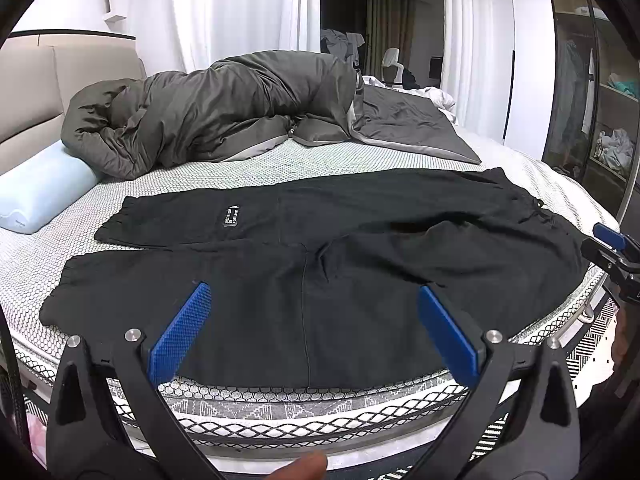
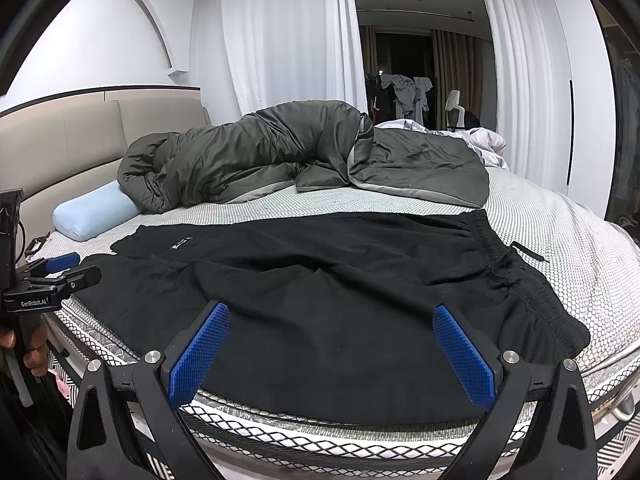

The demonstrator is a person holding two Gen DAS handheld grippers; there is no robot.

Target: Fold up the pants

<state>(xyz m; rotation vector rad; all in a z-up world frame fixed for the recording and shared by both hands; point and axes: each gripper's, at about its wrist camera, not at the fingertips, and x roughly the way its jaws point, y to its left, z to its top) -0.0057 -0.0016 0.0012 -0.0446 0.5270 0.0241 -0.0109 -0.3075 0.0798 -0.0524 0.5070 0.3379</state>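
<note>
At the far left a pale blue pillow lies against the beige headboard, its inner end tucked under a bunched dark grey duvet that runs across the back of the mattress. The black pants are spread flat along the near edge of the mattress, leg cuffs to the left, elastic waistband and drawstring to the right, the two legs lying side by side with a small label on the farther one. The left gripper hangs over the near leg, jaws wide apart and holding nothing. The right gripper is above the seat area near the waistband, likewise spread wide and empty. Nothing lies on the pants. Beyond the duvet, white curtains flank a dark doorway with what may be clothes on a rack.
</note>
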